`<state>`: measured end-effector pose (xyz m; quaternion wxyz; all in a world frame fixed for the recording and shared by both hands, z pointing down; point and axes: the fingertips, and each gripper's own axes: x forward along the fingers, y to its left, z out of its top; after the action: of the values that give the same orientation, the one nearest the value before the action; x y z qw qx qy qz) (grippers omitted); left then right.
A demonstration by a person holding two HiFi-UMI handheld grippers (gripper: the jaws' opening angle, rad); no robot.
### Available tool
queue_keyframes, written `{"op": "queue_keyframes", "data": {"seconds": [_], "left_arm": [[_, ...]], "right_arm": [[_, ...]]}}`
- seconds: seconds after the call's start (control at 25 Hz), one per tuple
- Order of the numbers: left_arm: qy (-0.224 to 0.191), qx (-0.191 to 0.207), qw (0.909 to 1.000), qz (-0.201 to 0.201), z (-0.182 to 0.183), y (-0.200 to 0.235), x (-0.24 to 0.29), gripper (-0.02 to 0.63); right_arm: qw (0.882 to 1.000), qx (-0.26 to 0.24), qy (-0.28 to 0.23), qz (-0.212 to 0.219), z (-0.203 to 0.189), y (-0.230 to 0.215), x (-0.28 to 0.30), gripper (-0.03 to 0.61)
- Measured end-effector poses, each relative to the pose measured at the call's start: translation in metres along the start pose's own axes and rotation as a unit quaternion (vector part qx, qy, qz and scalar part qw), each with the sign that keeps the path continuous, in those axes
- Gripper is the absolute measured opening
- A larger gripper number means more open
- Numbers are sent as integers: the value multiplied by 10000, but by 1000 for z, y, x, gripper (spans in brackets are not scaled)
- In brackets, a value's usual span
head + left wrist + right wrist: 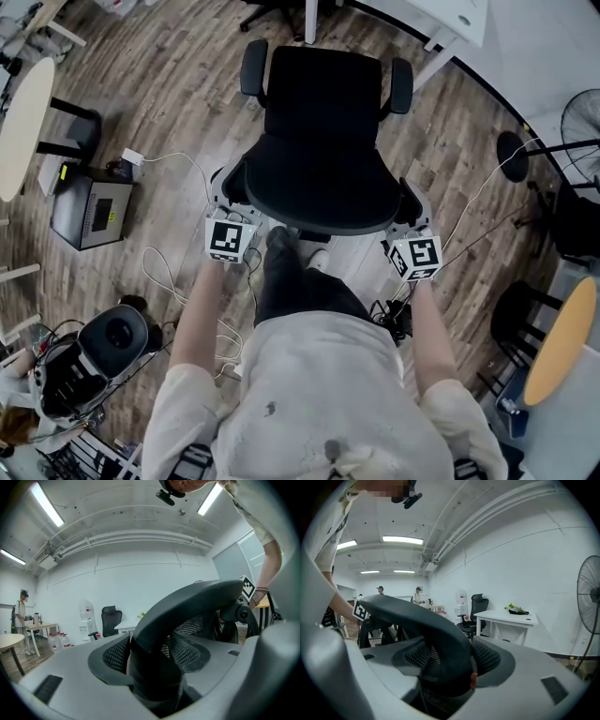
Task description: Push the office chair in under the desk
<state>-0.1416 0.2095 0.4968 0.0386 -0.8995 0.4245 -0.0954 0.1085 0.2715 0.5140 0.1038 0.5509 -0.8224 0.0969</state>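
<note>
Together, left gripper (228, 192) and right gripper (410, 211) jaws clasp the office chair (323, 122).

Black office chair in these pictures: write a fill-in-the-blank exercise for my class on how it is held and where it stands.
1. The left gripper and right gripper are both shut on the black mesh office chair's ____.
2. In the head view the chair shows ____ armrests.
3. Its seat faces the white ____ at the head view's top.
4. It stands on a floor of ____ planks.

Missing words: backrest; two; desk; wooden.
</note>
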Motion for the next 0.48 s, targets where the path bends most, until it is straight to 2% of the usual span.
{"op": "queue_keyframes", "data": {"seconds": [0.48], "left_arm": [[-121,-105,9993,-350,4,56,44,287]], "right_arm": [[9996,75,36,-282,18,-3,56,287]]}}
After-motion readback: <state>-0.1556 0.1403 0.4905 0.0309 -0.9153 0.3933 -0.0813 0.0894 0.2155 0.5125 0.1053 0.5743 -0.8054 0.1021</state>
